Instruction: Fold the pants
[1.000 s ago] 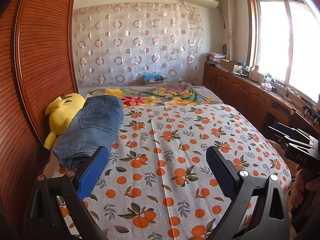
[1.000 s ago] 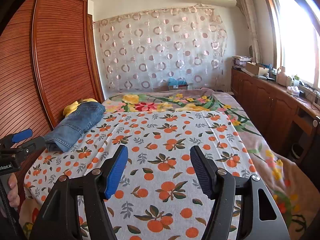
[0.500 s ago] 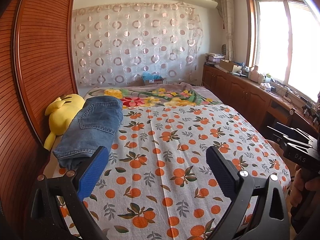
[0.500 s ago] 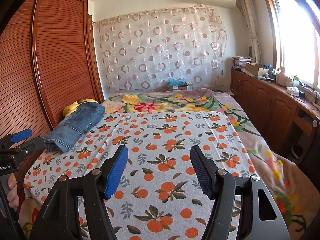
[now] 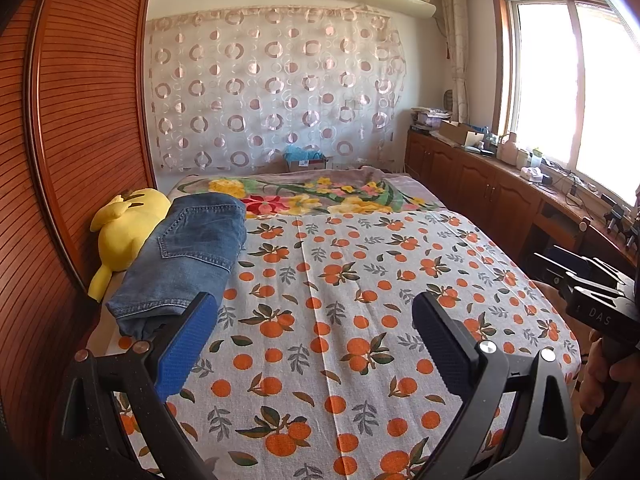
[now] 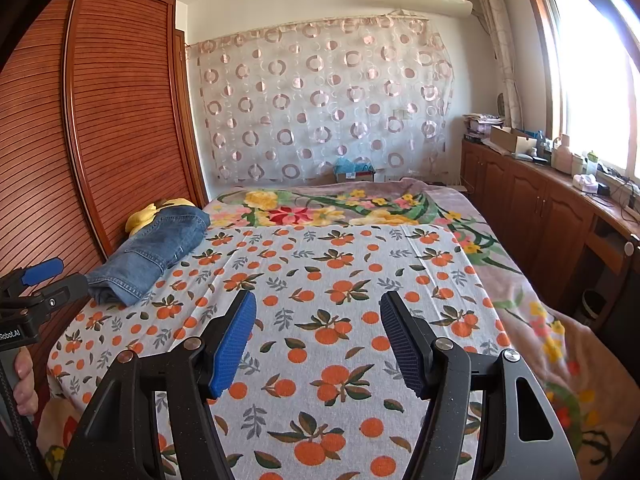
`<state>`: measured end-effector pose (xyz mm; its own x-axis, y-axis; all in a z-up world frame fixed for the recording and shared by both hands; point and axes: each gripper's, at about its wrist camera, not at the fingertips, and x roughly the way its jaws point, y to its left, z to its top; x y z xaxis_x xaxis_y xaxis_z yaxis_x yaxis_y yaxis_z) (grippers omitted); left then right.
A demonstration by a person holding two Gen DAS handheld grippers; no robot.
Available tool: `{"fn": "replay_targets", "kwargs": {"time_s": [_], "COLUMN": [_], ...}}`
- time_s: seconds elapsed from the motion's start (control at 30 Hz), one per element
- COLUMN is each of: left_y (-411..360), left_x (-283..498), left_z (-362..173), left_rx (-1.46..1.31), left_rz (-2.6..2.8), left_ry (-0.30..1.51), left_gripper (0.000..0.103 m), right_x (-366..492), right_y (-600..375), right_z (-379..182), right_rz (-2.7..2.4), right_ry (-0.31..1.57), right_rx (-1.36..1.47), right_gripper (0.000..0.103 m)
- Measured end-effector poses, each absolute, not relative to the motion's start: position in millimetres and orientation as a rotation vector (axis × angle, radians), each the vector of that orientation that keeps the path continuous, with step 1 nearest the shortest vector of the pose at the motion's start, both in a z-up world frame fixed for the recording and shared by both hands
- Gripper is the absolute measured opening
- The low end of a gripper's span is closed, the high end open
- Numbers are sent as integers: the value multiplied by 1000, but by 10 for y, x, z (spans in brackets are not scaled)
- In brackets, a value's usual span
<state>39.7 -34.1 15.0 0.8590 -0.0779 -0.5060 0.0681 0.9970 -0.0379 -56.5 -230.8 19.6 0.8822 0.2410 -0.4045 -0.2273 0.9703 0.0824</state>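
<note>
Folded blue denim pants [image 5: 188, 256] lie in a stack at the left side of the bed, on the orange-print sheet [image 5: 340, 320]; the right wrist view shows the pants [image 6: 156, 248] further off to the left. My left gripper [image 5: 316, 320] is open above the sheet, its left finger just in front of the pants' near end, nothing between the pads. My right gripper [image 6: 318, 320] hovers open over the sheet's middle, holding nothing. Each view catches the other gripper at its edge, held by a hand [image 6: 24, 380].
A yellow plush toy [image 5: 124, 228] lies against the wooden wardrobe [image 5: 80, 120], partly under the pants. A floral blanket [image 5: 312, 196] covers the bed's far end. Wooden cabinets [image 5: 480, 184] with clutter run under the window at right.
</note>
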Motion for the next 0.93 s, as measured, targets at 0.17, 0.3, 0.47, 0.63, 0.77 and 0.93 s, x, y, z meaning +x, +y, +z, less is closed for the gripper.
{"fn": "replay_targets", "kwargs": {"time_s": [0.17,0.3,0.47,0.63,0.77,0.93], "left_y": [-337,-338,-335,-330,-329,-326], "left_x": [394,394,393,388,389,387], "left_z": [151,148,146,148,145,143], "left_rx": [-19,-19,-19,-20,-20,-20], "left_rz": [-77,-77,-76,-77,-78,-78], "left_ry": [532,532,532,531,531,531], "left_gripper": [98,98,98,98,98,98], "right_x": [-564,-565,-571,-569,-580,-580], "right_y": [-2307,-2304,-2300,-2298,-2290,-2290], "right_z": [193,192,187,188,182,181], "right_rz": [242,241,241,240,240,240], "right_ry": [427,426,426,425,425,425], "right_rx": [34,33,33,32,33,32], "right_gripper": [67,67,67,67,67,67]}}
